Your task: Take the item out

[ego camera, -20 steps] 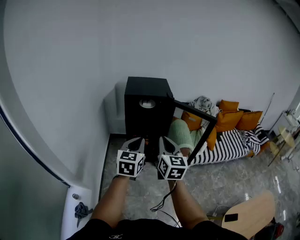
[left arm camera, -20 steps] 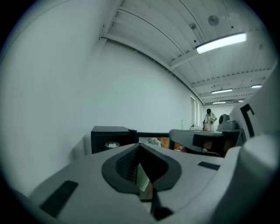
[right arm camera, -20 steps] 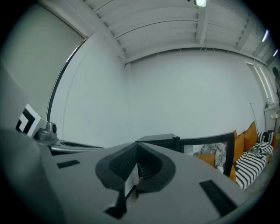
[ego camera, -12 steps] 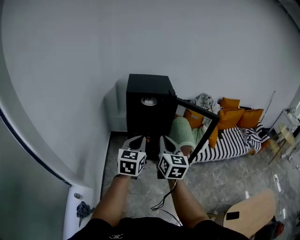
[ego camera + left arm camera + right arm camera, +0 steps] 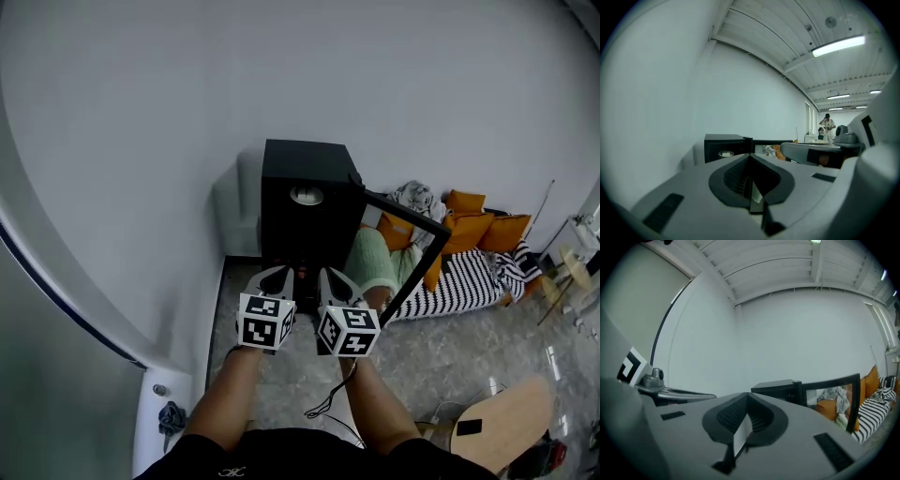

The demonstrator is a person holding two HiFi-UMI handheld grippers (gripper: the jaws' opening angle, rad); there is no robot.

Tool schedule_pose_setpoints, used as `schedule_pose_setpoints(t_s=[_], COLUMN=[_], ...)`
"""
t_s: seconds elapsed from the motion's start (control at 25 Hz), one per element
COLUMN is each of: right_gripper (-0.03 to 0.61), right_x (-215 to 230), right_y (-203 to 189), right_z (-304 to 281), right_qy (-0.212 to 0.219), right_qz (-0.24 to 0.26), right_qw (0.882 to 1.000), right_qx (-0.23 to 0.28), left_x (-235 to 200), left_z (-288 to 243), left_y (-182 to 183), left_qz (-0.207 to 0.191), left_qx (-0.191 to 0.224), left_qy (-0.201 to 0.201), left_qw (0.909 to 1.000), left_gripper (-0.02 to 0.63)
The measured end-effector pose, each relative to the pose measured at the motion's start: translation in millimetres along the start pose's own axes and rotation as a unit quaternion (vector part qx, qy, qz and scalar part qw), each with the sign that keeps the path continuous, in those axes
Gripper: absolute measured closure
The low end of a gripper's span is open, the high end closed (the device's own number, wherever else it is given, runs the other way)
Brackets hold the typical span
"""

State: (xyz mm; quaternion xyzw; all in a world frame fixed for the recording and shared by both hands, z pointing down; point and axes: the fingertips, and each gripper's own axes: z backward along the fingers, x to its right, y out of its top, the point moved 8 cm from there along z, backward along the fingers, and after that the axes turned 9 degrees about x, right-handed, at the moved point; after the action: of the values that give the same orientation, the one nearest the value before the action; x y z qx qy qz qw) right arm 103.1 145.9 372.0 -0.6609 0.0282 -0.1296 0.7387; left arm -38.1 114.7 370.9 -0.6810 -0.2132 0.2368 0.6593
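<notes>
A black cabinet stands on the floor against the white wall, its glass door swung open to the right. Inside on an upper shelf sits a white round item, also seen in the left gripper view as a pale disc. My left gripper and right gripper are held side by side just in front of the cabinet, apart from it. Both are shut with nothing between the jaws. The left gripper points at the cabinet; the right gripper points left of the cabinet.
A sofa with orange cushions and a striped cover lies right of the door. A black cable trails on the tiled floor. A wooden table with a phone is at bottom right. A person stands far off.
The view has shifted: the cabinet now sits slightly higher and further right. Both grippers stay shut, side by side, in about the same place before it.
</notes>
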Motion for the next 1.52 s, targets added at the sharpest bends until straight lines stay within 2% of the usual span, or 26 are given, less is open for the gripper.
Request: schedule_pose_setpoints(t_s=[0.24,0.84,1.16,1.52], right_gripper=[0.574,0.575,0.574,0.574], right_x=[-15,-64,-57,-31], right_y=[-4,-10,-10,-19], right_z=[-12,-14,-19,-56], right_qy=[-0.005,-0.041,-0.049,-0.034], right_qz=[-0.001,-0.007,-0.014,-0.024], right_qw=[1.0,0.999,0.999,0.999], right_qx=[-0.008,0.014,0.02,0.023], left_x=[-22,-71,-68,-78], left_z=[1,23,13,-25], left_y=[0,-4,-10,-13], left_qz=[0.007,0.014,0.004,-0.009], left_qx=[0.012,0.009,0.003,0.001], left_qy=[-0.004,-0.021,-0.033,-0.023], left_qw=[0.9999,0.9996,0.9994,0.9997], left_gripper=[0.614,0.614,0.614,0.614])
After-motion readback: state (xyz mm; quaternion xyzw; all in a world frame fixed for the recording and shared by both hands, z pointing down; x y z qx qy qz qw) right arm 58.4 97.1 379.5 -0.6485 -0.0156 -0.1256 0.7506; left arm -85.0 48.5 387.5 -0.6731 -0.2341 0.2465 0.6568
